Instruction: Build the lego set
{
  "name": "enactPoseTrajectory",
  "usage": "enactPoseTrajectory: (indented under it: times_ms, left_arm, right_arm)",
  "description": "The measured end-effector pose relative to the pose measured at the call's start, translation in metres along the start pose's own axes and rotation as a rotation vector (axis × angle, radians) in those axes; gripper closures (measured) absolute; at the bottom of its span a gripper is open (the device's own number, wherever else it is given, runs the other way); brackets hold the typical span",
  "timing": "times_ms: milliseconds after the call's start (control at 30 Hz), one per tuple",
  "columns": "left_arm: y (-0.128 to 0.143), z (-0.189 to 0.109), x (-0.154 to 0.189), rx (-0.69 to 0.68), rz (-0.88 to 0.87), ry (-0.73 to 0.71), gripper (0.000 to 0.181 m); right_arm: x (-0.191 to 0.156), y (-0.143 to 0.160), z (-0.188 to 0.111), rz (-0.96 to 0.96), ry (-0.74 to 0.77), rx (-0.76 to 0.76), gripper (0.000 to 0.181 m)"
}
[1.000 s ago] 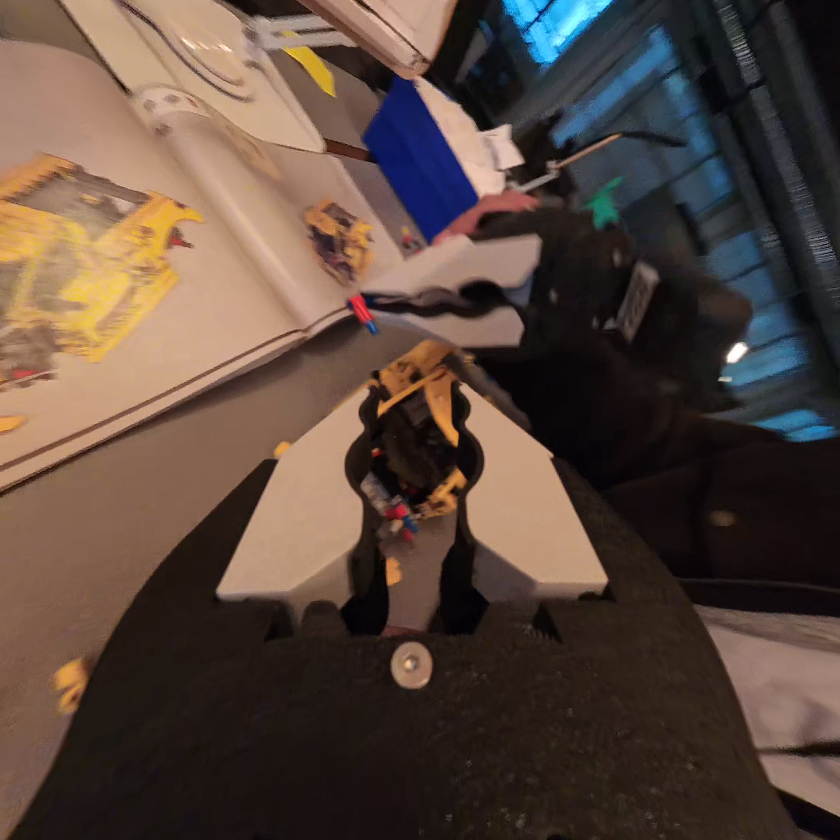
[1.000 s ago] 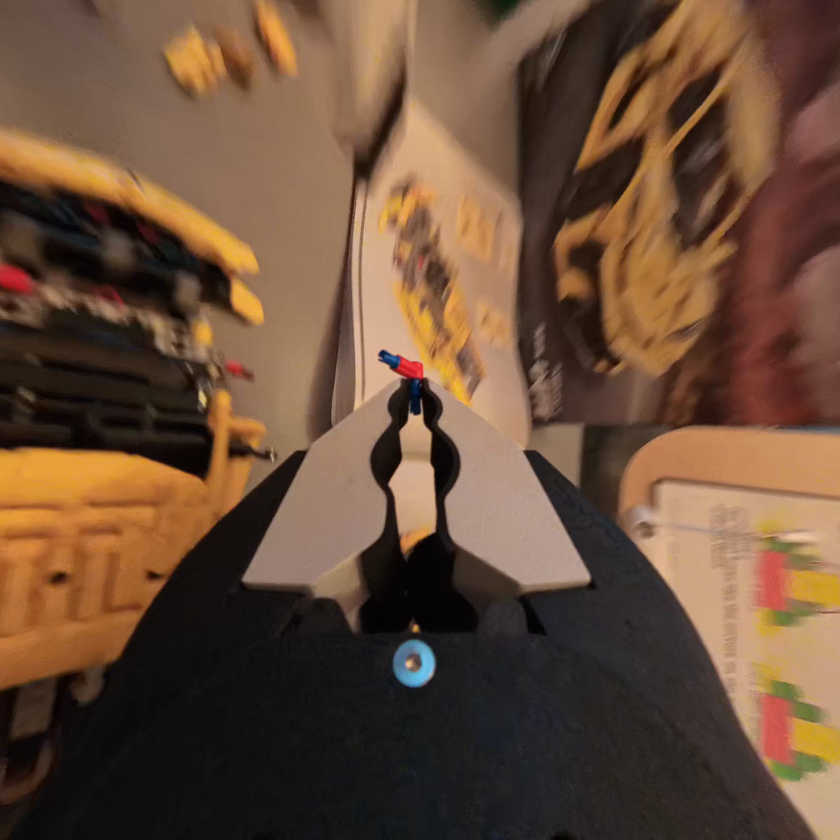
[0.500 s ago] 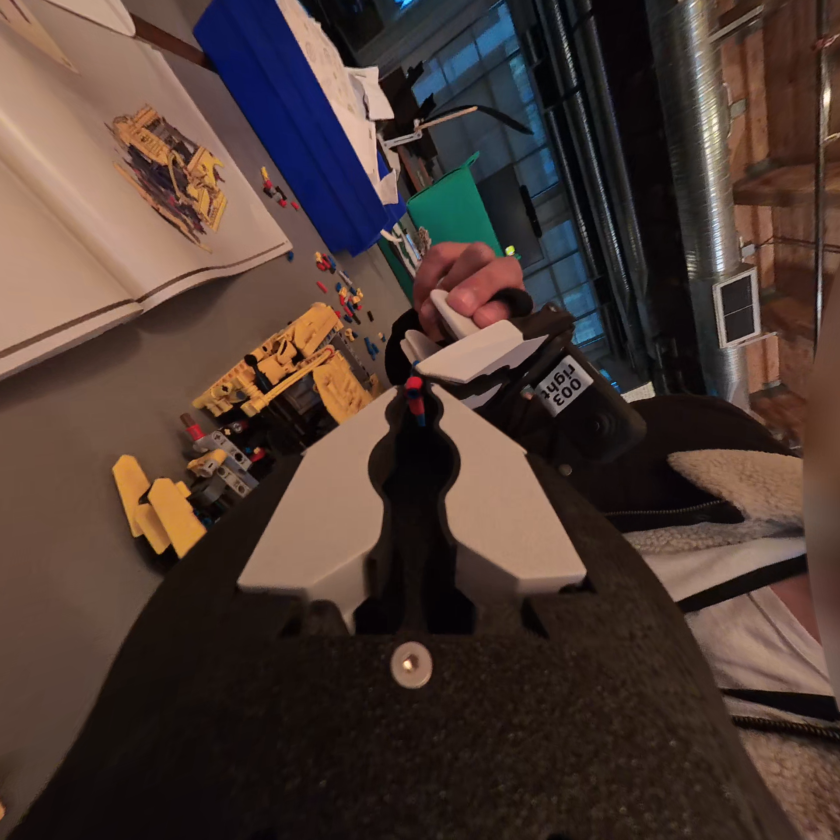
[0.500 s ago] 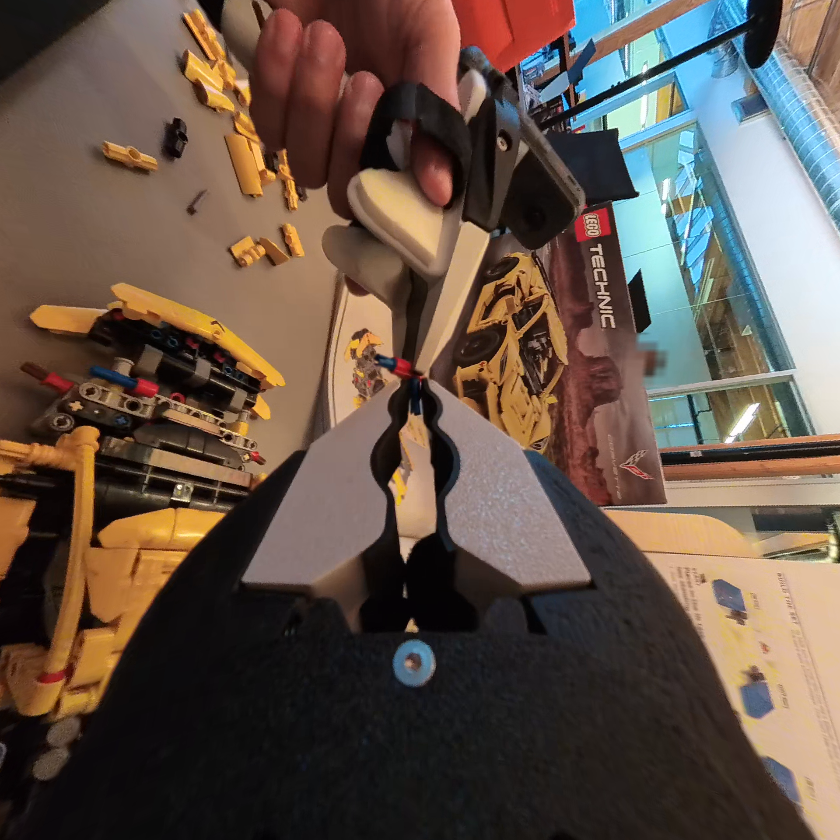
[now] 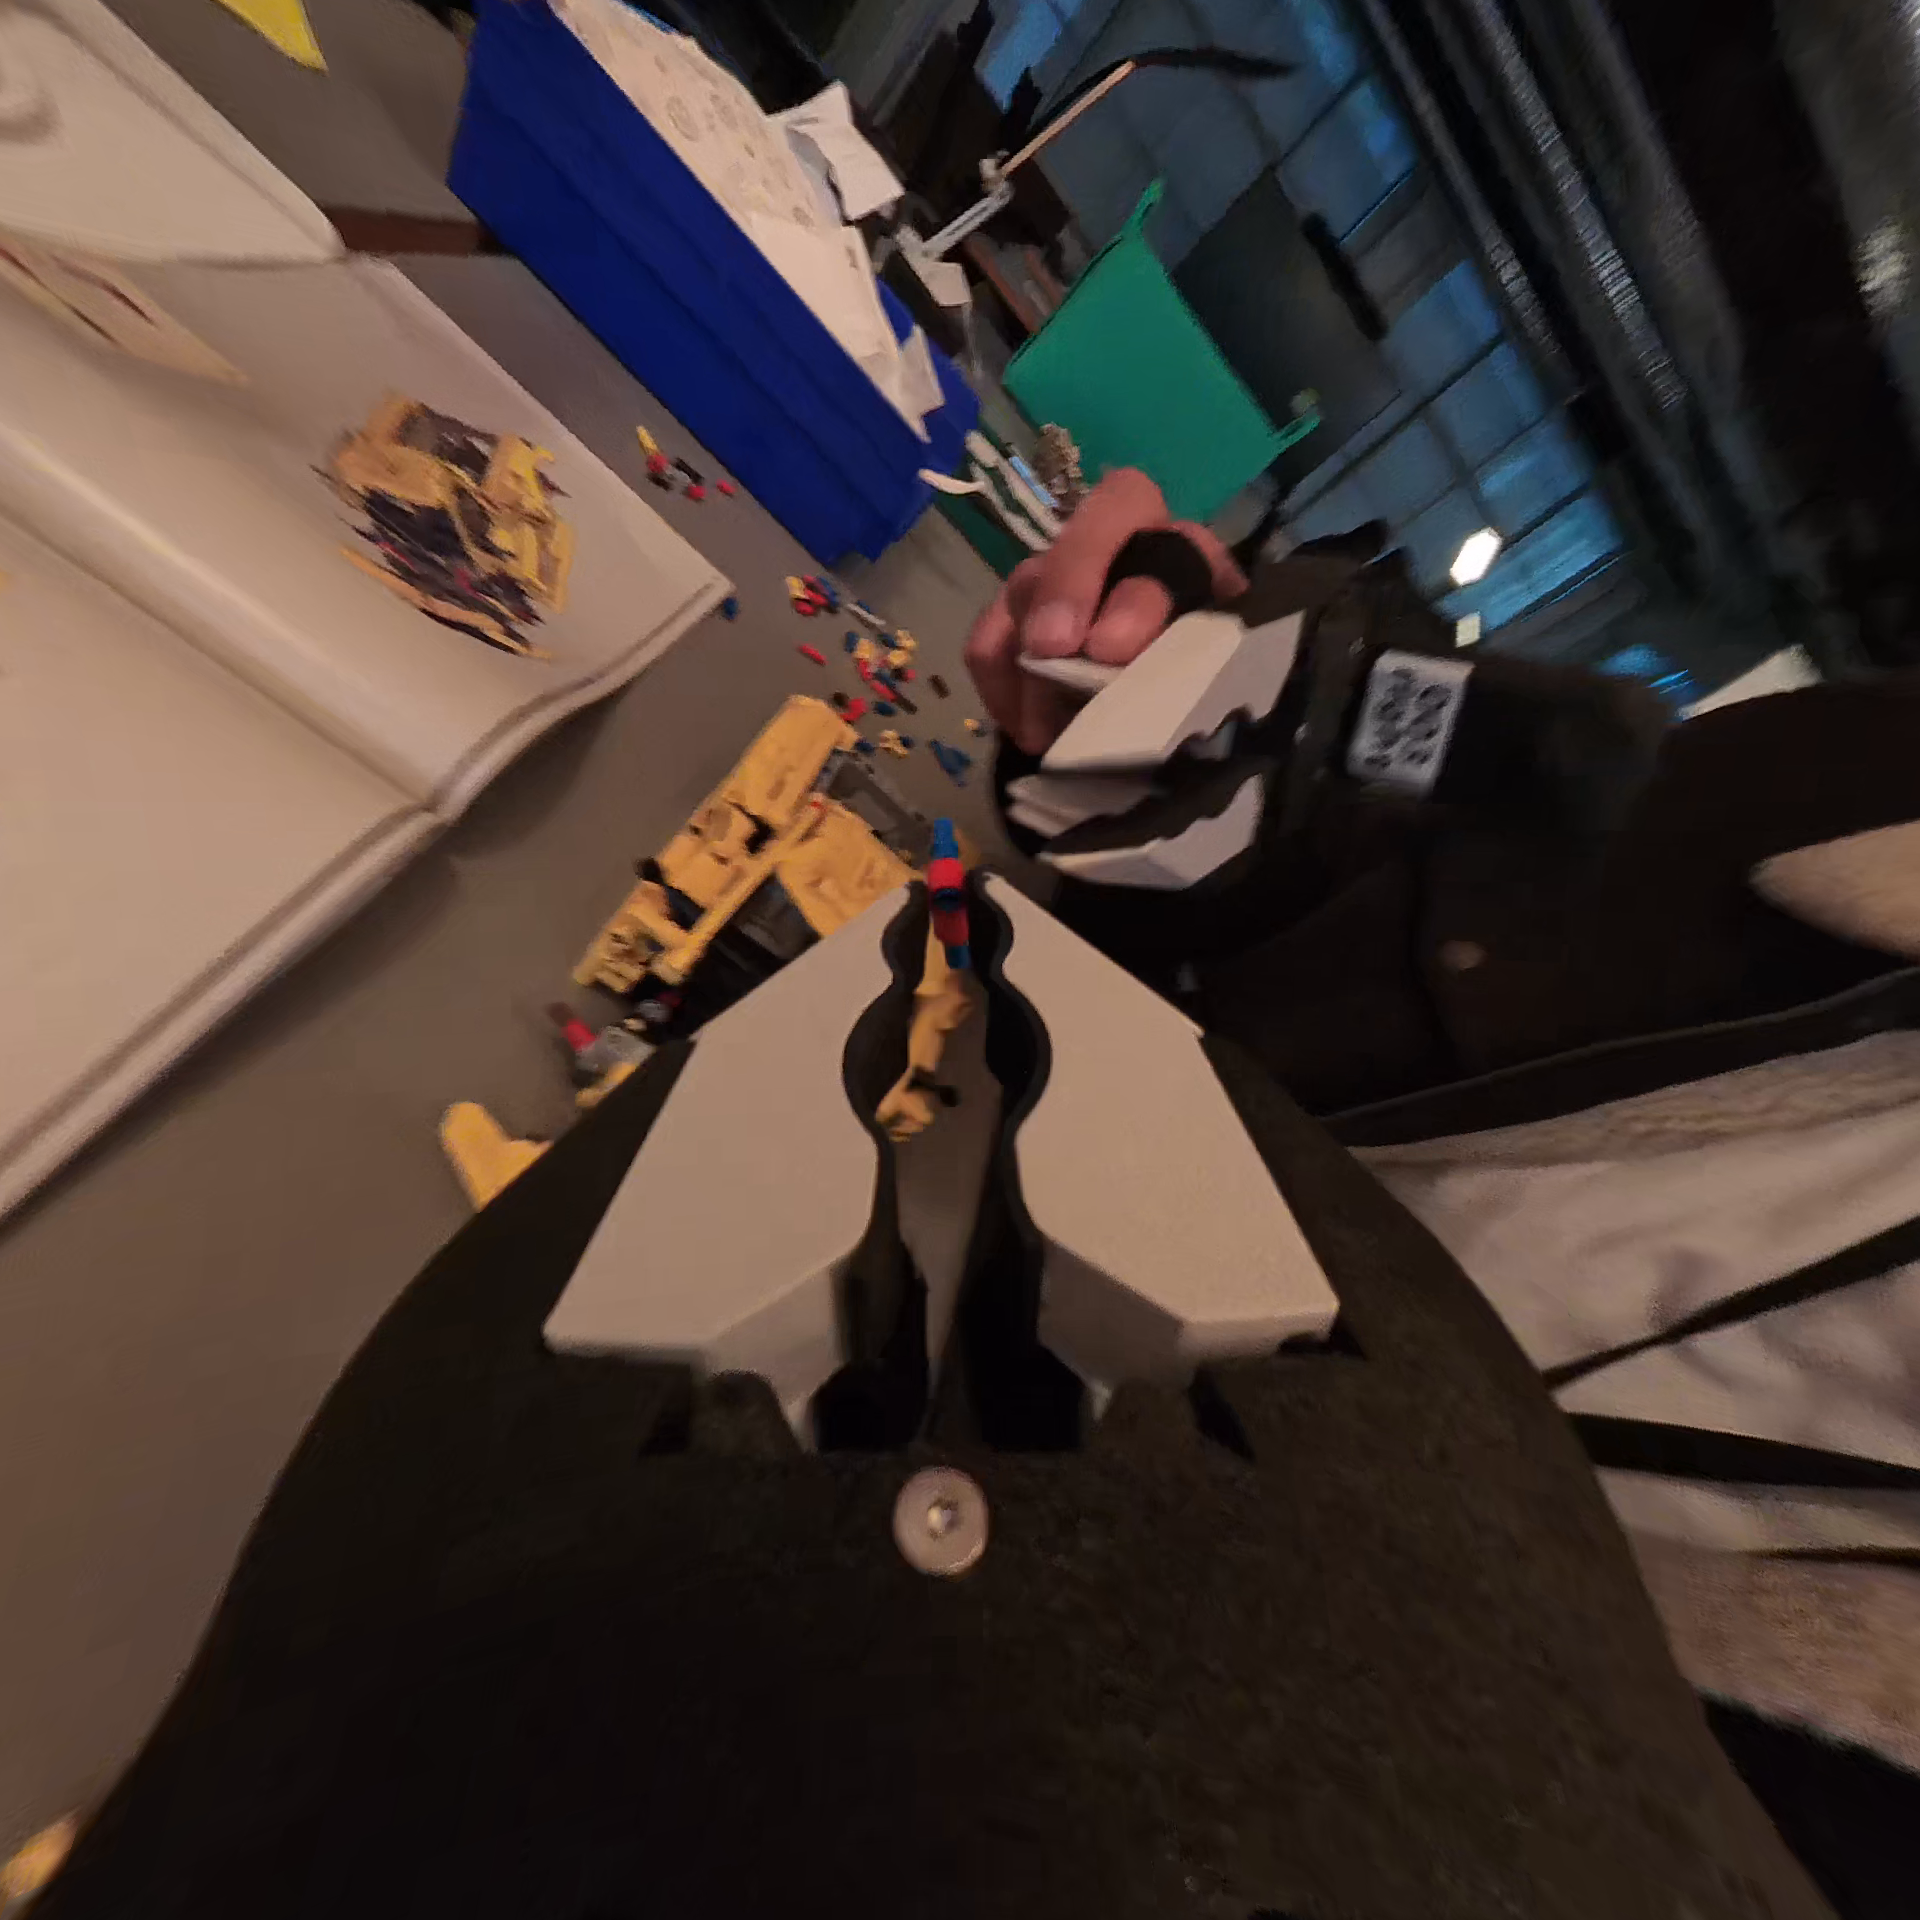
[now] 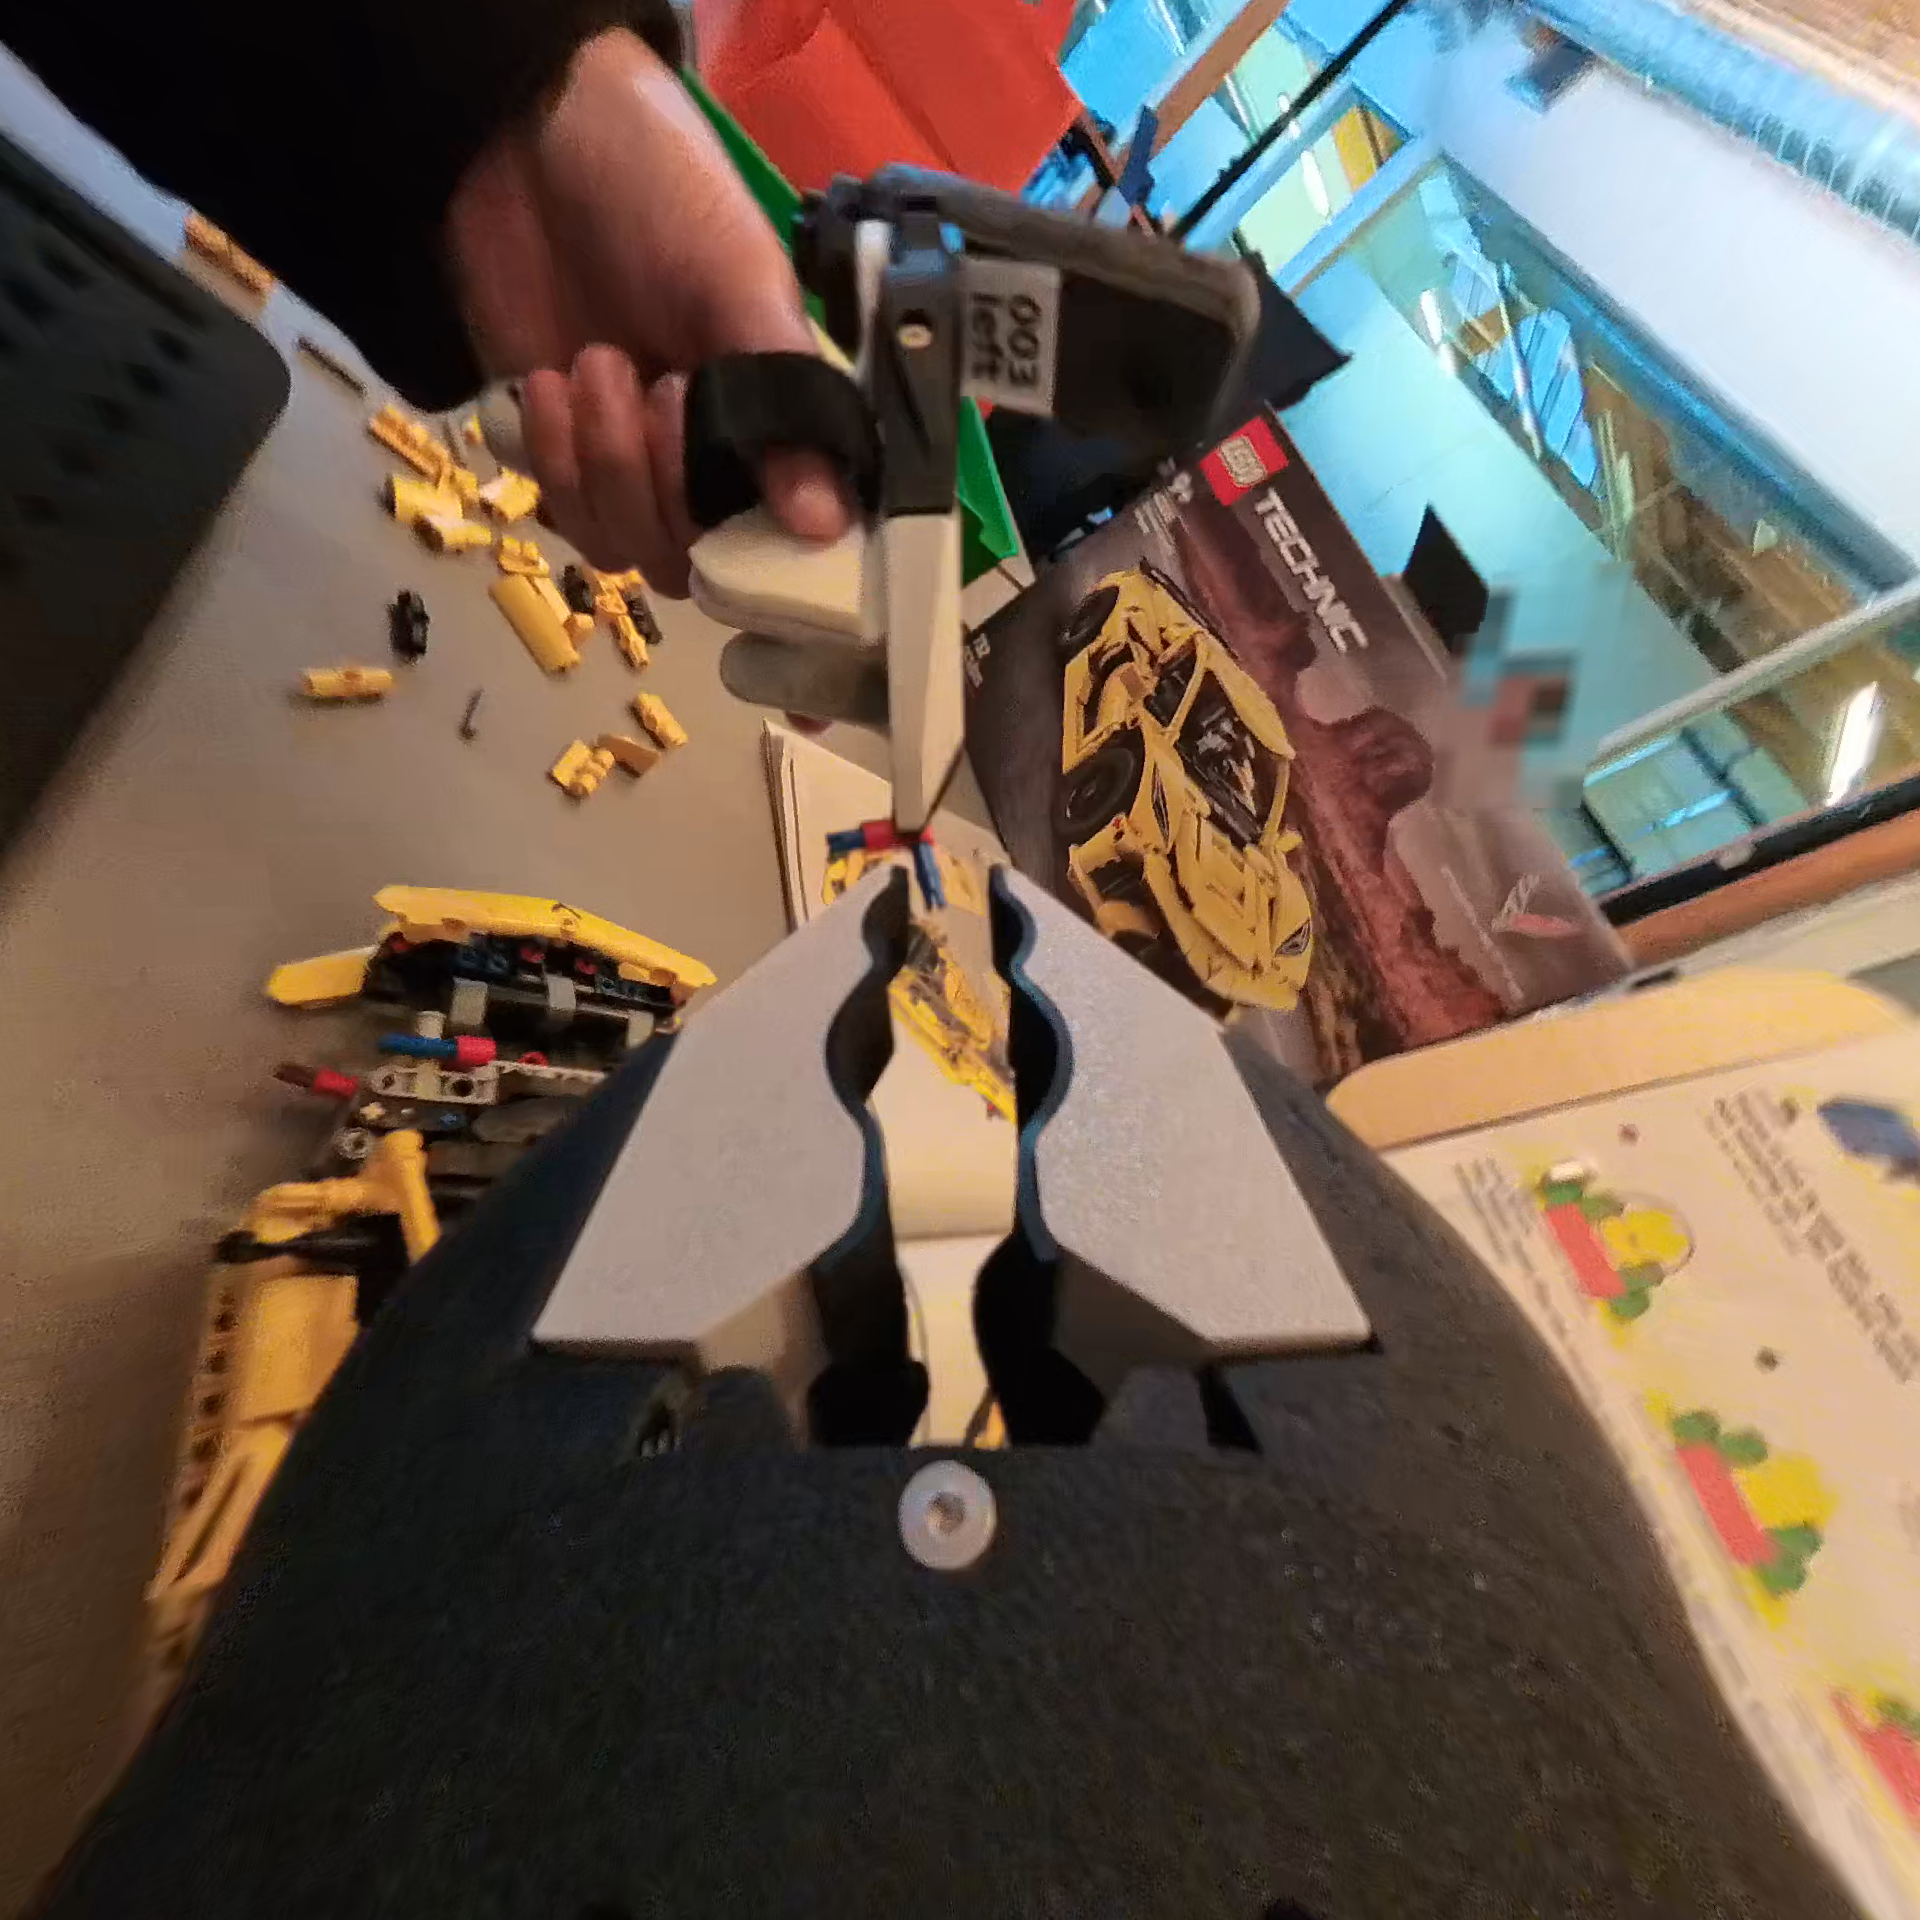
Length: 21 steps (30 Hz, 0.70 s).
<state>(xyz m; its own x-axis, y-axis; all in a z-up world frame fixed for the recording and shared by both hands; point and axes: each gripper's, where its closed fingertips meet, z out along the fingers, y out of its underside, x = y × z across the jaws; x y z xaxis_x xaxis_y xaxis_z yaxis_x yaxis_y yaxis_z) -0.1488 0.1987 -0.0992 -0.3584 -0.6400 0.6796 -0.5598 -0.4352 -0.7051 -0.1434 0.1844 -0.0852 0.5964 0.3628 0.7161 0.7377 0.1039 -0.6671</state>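
The left gripper (image 5: 951,909), clamped on the red-and-blue pin piece (image 5: 945,902), holds it crosswise just ahead of the parted right gripper (image 6: 943,883).

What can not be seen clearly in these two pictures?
- Left wrist view: car model, near end hidden behind the left gripper.
- Left wrist view: loose small pieces, blurred, shapes unclear.
- Right wrist view: the right gripper hides the car model's lower part and most of the instruction booklet.
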Motion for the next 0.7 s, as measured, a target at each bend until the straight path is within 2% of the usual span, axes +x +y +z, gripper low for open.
enactPoseTrajectory:
  times_ms: [100,300,367,500,600,700]
  left_arm:
    - [-0.01,-0.008,-0.01,0.022,0.137,-0.13,0.175]
    - [-0.019,-0.007,-0.02,0.085,0.261,-0.286,0.174]
    - [-0.021,-0.005,-0.027,0.088,0.356,-0.414,0.174]
    - [-0.018,0.0,-0.031,0.122,0.487,-0.634,0.174]
    - [-0.012,0.004,-0.029,0.204,0.429,-0.68,0.174]
    - [-0.005,0.008,-0.028,0.279,0.36,-0.708,0.174]
  right_arm:
    - [0.011,0.012,-0.026,0.218,0.012,-0.031,0.153]
    - [0.01,0.06,-0.072,0.644,0.075,-0.041,0.16]
    - [0.01,0.07,-0.08,0.749,0.112,-0.016,0.164]
    - [0.019,0.081,-0.092,0.791,0.17,-0.045,0.163]
    - [0.02,0.089,-0.094,0.796,0.191,-0.075,0.167]
    - [0.012,0.087,-0.089,0.863,0.144,-0.068,0.168]
